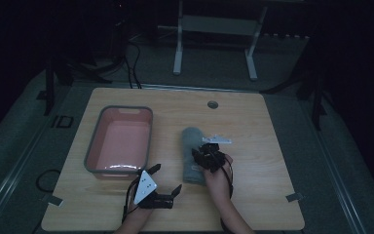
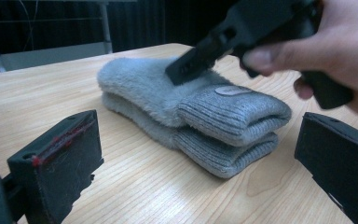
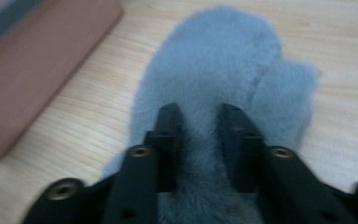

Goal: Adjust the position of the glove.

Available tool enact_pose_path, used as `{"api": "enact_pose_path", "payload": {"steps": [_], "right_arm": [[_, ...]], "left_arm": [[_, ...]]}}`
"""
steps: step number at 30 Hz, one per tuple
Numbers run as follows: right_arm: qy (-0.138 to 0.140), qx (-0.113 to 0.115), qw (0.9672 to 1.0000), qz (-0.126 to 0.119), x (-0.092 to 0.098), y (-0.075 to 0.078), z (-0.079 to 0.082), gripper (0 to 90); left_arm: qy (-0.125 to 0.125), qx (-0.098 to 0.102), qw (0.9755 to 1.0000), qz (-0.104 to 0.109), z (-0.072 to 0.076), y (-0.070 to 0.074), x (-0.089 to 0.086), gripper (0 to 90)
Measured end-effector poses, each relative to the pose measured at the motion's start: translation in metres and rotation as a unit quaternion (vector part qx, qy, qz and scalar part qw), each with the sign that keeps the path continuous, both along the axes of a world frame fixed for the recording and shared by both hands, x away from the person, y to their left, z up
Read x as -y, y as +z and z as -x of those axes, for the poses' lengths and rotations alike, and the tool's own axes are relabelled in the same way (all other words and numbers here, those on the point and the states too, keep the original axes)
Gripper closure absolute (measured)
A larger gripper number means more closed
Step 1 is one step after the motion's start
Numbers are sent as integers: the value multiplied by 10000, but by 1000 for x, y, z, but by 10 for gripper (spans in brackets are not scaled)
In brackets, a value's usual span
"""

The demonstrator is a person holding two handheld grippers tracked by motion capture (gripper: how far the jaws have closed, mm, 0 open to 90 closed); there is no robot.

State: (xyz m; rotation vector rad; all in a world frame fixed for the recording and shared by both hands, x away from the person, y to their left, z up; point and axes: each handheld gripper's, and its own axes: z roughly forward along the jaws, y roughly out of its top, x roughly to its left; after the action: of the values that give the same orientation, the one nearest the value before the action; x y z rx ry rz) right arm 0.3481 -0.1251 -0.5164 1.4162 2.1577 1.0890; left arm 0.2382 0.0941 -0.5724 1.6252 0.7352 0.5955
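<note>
- The grey mittens (image 1: 193,155) lie stacked, one on the other, near the middle of the table (image 1: 268,146), just right of the pink tub (image 1: 120,140).
- The right gripper (image 1: 209,157) is low over the mittens, near their cuff end.
- In the right gripper view its jaws stand a little apart, with a strip of the fluffy top mitten (image 3: 223,79) between them; I cannot tell if the pads press on it.
- The left gripper (image 1: 168,183) waits near the front edge, jaws wide open and holding nothing.
- In the left gripper view the mittens (image 2: 191,112) lie well ahead of these jaws.
- Bare wood is free to the right of the mittens and behind them; the tub wall closes the left side.
</note>
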Motion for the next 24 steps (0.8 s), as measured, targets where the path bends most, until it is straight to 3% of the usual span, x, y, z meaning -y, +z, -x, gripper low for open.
{"api": "enact_pose_path", "payload": {"steps": [3,4,5,6,8,9,11,15,21,24], "right_arm": [[237,129,9995,-143,6,10,1,509],[237,129,9995,-143,6,10,1,509],[282,215,9992,-191,8,14,2,478],[288,442,9985,-165,15,21,4,424],[329,574,9970,-391,25,30,4,284],[329,574,9970,-391,25,30,4,284],[594,537,9963,-322,31,33,2,135],[847,481,9947,-337,39,35,2,135],[1277,1108,9856,-64,51,33,7,158],[1314,1076,9855,22,55,34,8,158]], "left_arm": [[3,-1,10000,-7,0,0,0,10],[3,-1,10000,-7,0,0,0,10],[6,-1,10000,2,0,0,0,10],[12,-2,10000,-1,0,0,0,10],[60,-7,10000,-24,0,0,1,10],[84,-9,10000,-30,0,0,1,10],[134,-15,9999,-49,0,0,2,10],[176,-25,9998,-72,0,0,2,10],[326,-25,9994,-140,0,1,4,10],[361,2,9991,-227,1,1,6,10]]}}
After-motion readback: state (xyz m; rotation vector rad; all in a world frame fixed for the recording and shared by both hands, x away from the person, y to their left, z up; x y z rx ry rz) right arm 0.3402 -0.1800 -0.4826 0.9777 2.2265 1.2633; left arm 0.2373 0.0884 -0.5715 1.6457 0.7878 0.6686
